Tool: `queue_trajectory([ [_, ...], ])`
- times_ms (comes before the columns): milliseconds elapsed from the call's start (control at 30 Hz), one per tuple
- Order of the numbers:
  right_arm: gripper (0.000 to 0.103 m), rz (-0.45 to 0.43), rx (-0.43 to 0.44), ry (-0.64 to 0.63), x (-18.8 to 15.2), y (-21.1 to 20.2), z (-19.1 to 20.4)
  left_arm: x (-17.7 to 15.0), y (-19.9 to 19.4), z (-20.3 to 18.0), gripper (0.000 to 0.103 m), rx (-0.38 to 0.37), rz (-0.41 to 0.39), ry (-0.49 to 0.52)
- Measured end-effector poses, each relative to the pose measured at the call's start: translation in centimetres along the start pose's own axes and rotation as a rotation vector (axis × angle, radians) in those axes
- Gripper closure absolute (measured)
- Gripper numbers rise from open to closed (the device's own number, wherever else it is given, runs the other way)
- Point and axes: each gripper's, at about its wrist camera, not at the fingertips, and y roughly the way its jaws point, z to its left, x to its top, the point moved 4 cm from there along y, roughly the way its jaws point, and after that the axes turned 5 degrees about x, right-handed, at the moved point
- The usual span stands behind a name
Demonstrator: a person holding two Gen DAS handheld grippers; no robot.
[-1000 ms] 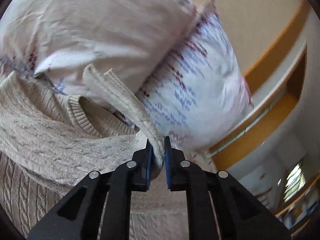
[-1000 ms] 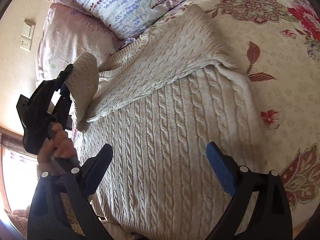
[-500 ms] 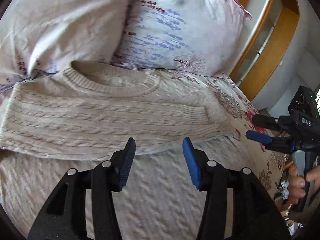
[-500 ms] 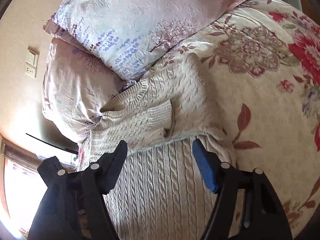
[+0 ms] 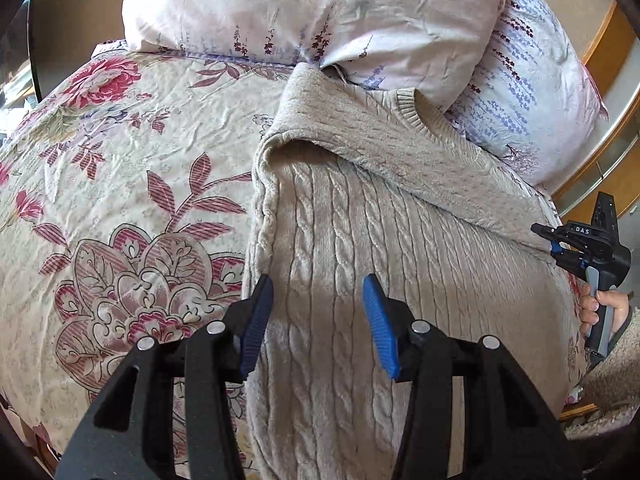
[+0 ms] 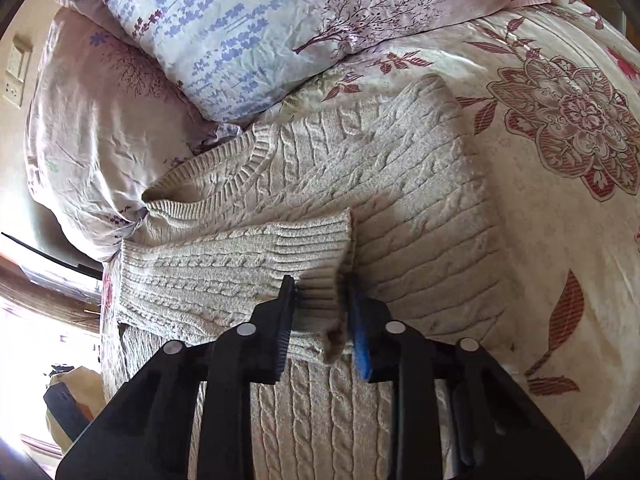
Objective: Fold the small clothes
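Pinching the ribbed cuff [image 6: 316,264] of a sleeve, the right gripper [image 6: 320,312] has its jaws drawn in tight on the knit, a fold of cuff bunched between the black pad and the blue one. That sleeve [image 6: 224,264] lies folded across the chest of the beige cable-knit sweater [image 6: 400,200], running from the left edge of the garment toward its middle. Seen from the other hand's camera, the same gripper [image 5: 554,246] bites the sweater's right edge, with the person's hand [image 5: 600,304] wrapped round its grip.

The left gripper [image 5: 318,316] hangs just above the sweater's body [image 5: 360,280] near its left edge, jaws about half open, nothing between the blue pads [image 5: 376,320] and no contact with the knit that I can make out. The other sleeve [image 5: 400,152] is folded slantwise across the upper part of the garment.

The sweater lies flat on a bed covered by a cream bedspread [image 5: 120,200] printed with red and maroon flowers, its ribbed neckline [image 6: 224,172] up against two pale pillows [image 6: 280,28] patterned with lavender sprigs. A wall switch plate [image 6: 16,68] shows beyond the pillows, and a wooden frame [image 5: 608,40] stands off behind the bed.
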Motion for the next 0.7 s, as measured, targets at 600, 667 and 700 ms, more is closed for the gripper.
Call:
queue_trajectory([
  [600,0.047,-0.14,-0.153,0.041,2.1,-4.1,-1.4,-0.4,-2.3,1.3,0.049,-0.093,-0.006,-0.017],
  [667,0.044,-0.18,-0.113,0.062,1.0,-6.4,-2.3,-0.7,-3.0,2.3,0.049,-0.082,0.001,-0.024],
  [700,0.044,-0.185,-0.107,0.074,0.4,-7.3,-2.9,-0.9,-3.3,2.8,0.048,-0.08,0.008,-0.029],
])
